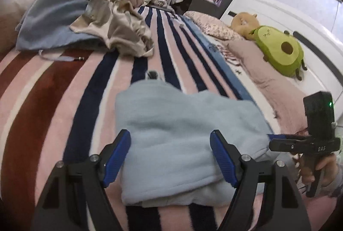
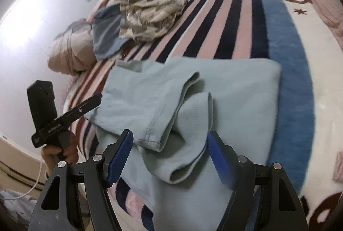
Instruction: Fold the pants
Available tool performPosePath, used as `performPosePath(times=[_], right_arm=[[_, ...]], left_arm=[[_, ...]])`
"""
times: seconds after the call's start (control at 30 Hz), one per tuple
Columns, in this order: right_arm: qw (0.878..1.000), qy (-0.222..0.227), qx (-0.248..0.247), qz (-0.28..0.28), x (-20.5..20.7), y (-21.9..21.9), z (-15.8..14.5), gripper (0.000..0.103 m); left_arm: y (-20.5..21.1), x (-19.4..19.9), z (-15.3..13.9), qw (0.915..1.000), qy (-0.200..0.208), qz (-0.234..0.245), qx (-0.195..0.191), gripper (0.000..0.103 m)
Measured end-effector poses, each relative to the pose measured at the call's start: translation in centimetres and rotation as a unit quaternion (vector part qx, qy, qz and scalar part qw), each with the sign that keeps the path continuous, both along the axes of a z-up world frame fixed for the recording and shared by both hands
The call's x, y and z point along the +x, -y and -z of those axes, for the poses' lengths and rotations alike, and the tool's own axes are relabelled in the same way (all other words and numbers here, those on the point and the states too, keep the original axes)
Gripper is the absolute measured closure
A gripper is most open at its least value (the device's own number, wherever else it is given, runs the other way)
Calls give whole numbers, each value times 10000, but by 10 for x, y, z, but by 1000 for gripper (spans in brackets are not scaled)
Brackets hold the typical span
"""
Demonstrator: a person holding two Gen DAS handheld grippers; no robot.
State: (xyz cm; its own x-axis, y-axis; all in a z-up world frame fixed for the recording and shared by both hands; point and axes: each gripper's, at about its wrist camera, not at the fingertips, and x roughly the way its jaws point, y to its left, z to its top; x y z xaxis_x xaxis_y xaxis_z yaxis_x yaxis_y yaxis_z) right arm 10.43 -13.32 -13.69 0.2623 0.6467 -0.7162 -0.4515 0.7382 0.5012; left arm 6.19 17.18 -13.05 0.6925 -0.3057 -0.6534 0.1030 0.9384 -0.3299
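Light-blue pants (image 2: 193, 102) lay partly folded on the striped blanket (image 1: 64, 85), both the left gripper (image 1: 170, 158) and right gripper (image 2: 169, 158) spread open over them, holding nothing, the near hem cut off by the frame.

Matt fleecy cloth pants (image 1: 182, 134) on plush striped blanket (image 1: 64, 91)

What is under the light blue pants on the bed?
The light blue pants lie on a striped blanket of pink, navy and dark red. Its stripes run out from beneath the fabric. Anything else under the pants is covered and cannot be seen.
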Motion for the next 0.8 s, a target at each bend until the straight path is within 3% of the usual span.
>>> performPosePath(times=[0.2, 0.27, 0.33, 0.47, 0.67, 0.77, 0.8], right_arm=[[9997, -169, 138, 97, 9, -15, 10, 34], [9995, -205, 217, 114, 12, -19, 10, 40], [10000, -44, -54, -36, 8, -28, 8, 92], [9995, 233, -205, -79, -1, -23, 0, 94], [9973, 504, -364, 380, -5, 9, -15, 95], [9974, 290, -537, 378, -4, 16, -6, 93], [9980, 112, -525, 332, -3, 17, -1, 88]], left_arm=[[10, -10, 4, 9991, -22, 107, 406, 30], [8, -10, 1, 9993, -39, 93, 359, 30], [5, -9, -4, 9997, -6, 93, 221, 30], [-3, -6, -15, 9999, 97, 14, 35, 25], [-7, 4, -23, 9998, 211, -41, 38, 21], [-6, 18, -14, 9999, -4, 72, -110, 20], [-6, 22, -11, 9997, -74, 105, -185, 20]])
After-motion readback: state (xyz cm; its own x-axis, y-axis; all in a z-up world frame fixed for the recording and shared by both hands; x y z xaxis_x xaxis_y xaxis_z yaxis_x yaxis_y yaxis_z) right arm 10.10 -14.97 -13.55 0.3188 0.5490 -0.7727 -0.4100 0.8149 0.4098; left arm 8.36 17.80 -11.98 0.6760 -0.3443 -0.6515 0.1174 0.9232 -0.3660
